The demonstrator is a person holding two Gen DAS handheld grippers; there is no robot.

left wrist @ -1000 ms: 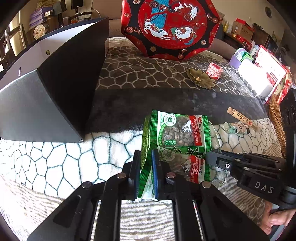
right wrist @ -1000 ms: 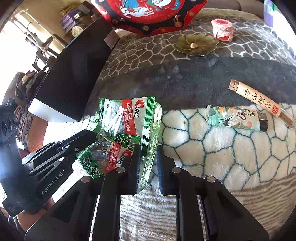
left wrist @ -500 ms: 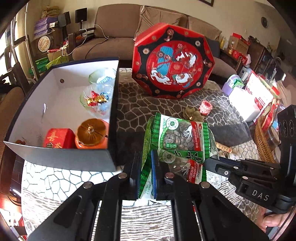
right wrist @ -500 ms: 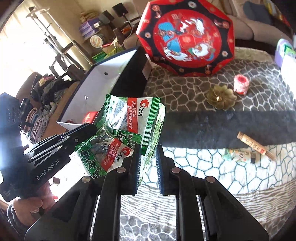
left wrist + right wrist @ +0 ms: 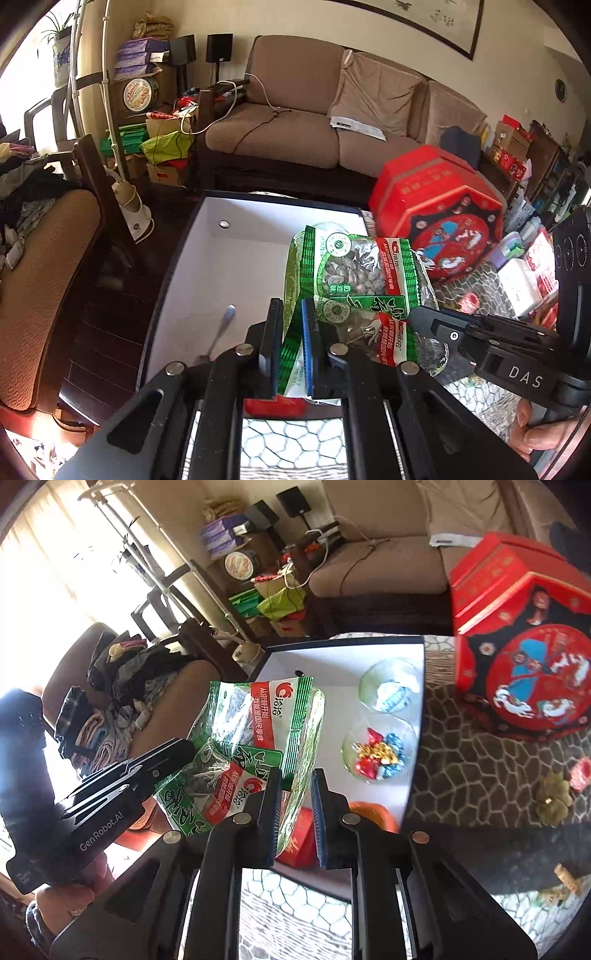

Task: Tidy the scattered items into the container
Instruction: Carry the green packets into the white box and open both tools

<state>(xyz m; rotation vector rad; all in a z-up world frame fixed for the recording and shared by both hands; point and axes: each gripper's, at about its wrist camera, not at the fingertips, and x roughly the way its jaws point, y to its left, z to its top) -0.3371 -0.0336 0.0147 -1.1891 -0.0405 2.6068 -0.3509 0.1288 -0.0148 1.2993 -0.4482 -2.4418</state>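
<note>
On the table, a cloth (image 5: 461, 775) printed with an irregular stone pattern covered the surface, and a brown sofa (image 5: 332, 122) stood behind it in a cluttered living room. A white-lined box (image 5: 236, 266) with dark outer walls sat at the table's left side; a red octagonal tin (image 5: 443, 221) stood just beside it.

The left gripper (image 5: 291, 347) pinched the green edge of the snack packets (image 5: 354, 288), its jaws pressed onto the plastic. The right gripper (image 5: 295, 808) clamped a green glass dish (image 5: 306, 746) by its rim, jaws closed on it. The dish carried the packets and hung above the open box.

Only the right wrist view showed the box contents: two glass bowls (image 5: 380, 753), one holding wrapped candies, one orange lidded jar (image 5: 373, 812) and one red packet (image 5: 299, 838). It also showed a gold flower-shaped holder (image 5: 554, 797) on the cloth. Only the left wrist view showed one spoon (image 5: 221, 328) in the box.

Two snack packets were counted.
</note>
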